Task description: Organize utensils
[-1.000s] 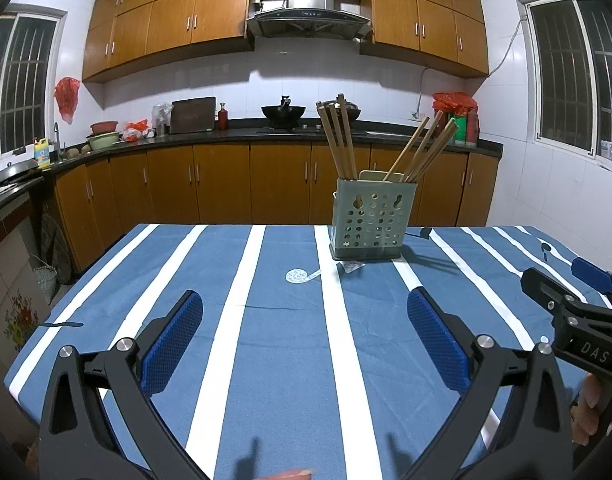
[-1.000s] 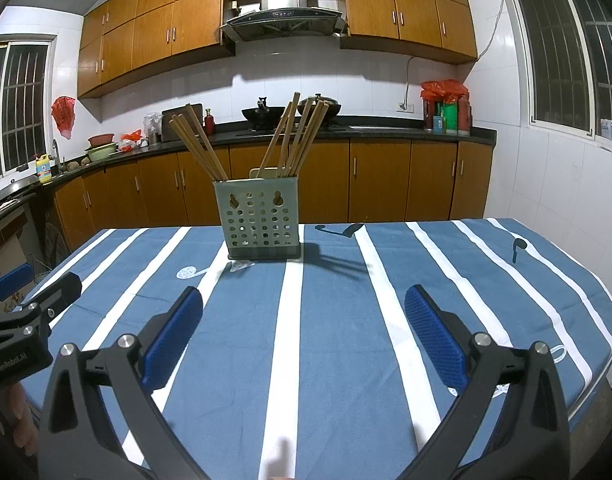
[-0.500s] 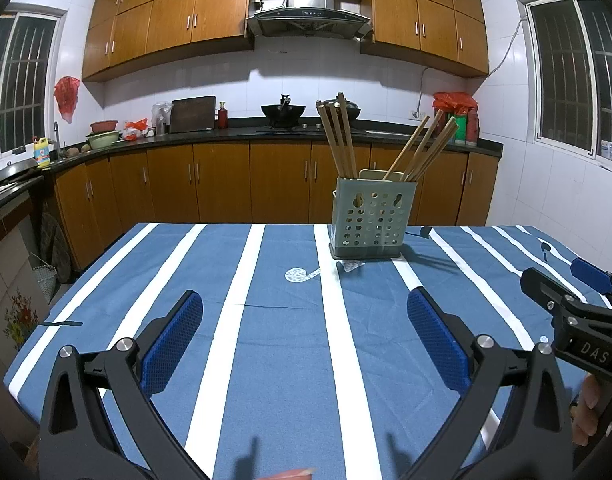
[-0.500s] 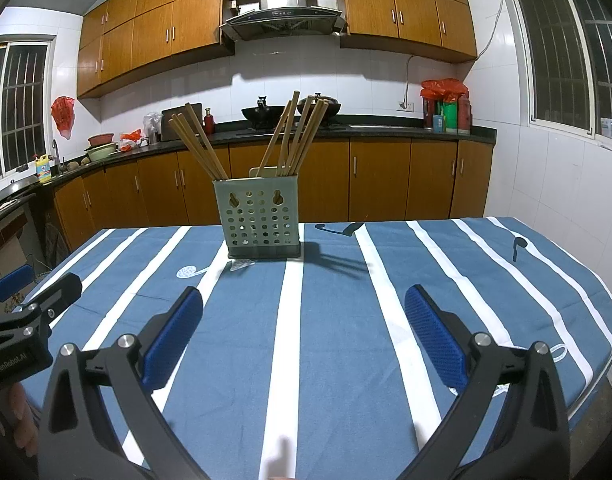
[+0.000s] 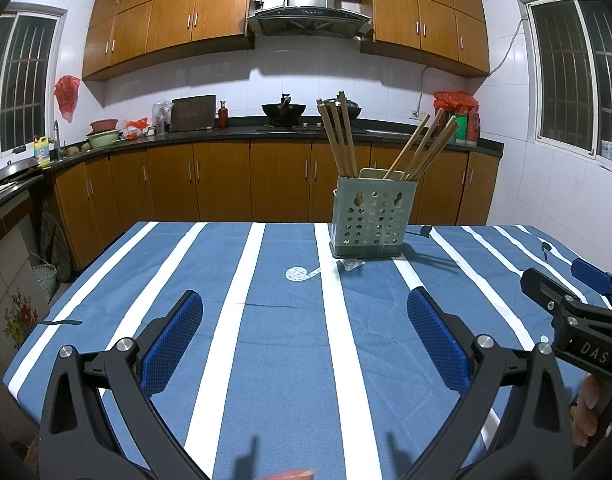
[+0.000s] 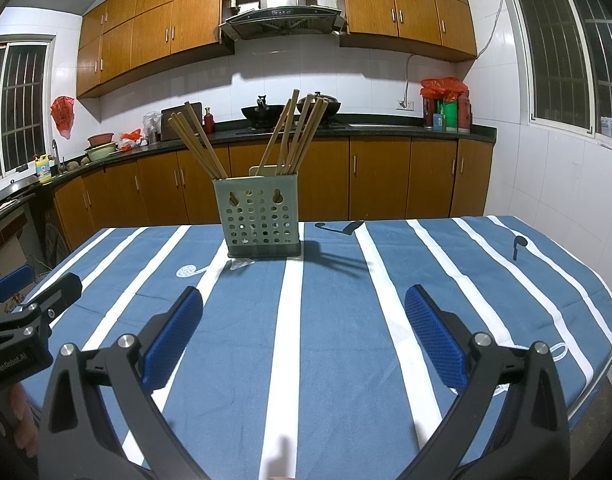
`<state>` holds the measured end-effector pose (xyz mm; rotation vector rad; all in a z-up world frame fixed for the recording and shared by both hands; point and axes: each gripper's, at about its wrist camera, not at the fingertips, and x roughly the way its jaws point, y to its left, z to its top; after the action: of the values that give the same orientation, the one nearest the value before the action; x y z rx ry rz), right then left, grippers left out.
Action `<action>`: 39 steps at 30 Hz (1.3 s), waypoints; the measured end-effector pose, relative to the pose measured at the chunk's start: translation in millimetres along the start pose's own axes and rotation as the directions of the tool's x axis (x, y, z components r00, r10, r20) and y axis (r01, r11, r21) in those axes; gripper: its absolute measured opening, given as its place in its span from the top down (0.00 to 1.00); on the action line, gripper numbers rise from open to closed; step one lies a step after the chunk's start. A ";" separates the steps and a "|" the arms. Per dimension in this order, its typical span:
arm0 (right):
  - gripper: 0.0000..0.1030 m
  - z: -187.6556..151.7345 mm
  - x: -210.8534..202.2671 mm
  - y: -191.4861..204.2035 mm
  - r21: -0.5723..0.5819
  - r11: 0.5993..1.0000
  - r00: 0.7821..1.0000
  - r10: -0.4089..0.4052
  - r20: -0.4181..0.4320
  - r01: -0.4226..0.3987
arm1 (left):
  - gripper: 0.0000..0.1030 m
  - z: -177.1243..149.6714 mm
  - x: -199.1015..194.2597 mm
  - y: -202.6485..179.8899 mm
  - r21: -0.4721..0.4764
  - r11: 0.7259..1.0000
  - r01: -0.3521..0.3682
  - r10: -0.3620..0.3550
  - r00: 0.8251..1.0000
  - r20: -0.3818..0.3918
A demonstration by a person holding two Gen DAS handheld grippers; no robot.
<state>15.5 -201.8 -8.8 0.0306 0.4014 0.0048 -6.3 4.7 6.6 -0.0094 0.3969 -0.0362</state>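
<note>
A grey-green perforated utensil holder (image 5: 370,218) stands upright at the far middle of the blue striped table; it also shows in the right wrist view (image 6: 260,220). Several wooden chopsticks (image 5: 340,138) (image 6: 302,134) lean in it in two bunches, left and right. My left gripper (image 5: 304,308) is open and empty, low over the table's near side, well short of the holder. My right gripper (image 6: 304,308) is open and empty at about the same distance. Each gripper shows at the edge of the other's view: the right one (image 5: 562,292), the left one (image 6: 38,292).
The table's blue cloth with white stripes (image 5: 266,320) reaches to the near and side edges (image 6: 602,320). Behind stand brown kitchen cabinets and a dark counter (image 5: 226,128) with a wok, bowls and bottles. White tiled walls and barred windows lie left and right.
</note>
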 end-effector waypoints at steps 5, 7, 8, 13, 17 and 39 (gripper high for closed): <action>0.04 0.5 -0.3 -0.1 0.001 1.000 1.000 0.000 -0.001 0.000 | 0.02 0.2 -0.2 0.1 0.001 1.000 0.000 0.000 1.000 0.000; 0.04 0.4 -0.2 -0.1 0.001 1.000 1.000 0.000 0.000 0.000 | 0.02 0.3 -0.2 0.0 0.001 1.000 0.000 0.000 1.000 0.000; 0.04 0.5 0.0 -0.2 0.001 1.000 1.000 0.000 -0.001 0.000 | 0.02 0.4 -0.2 0.1 0.000 1.000 0.000 0.000 1.000 0.000; 0.04 0.3 0.6 0.4 0.001 1.000 1.000 0.000 -0.002 0.000 | 0.02 0.6 -0.3 0.0 0.001 1.000 -0.001 0.001 1.000 -0.001; 0.04 0.8 0.2 0.3 0.002 1.000 1.000 0.000 -0.002 0.000 | 0.02 0.8 -0.4 0.1 0.000 1.000 0.000 0.000 1.000 -0.001; 0.04 1.4 0.4 -0.2 0.004 1.000 1.000 0.000 -0.003 0.000 | 0.02 -7.8 -3.0 4.7 -0.015 1.000 -0.007 0.007 1.000 -0.010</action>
<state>16.3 -202.1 -7.7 0.0345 0.4042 0.0039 -11.9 9.5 0.6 -0.0224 0.4071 -0.0268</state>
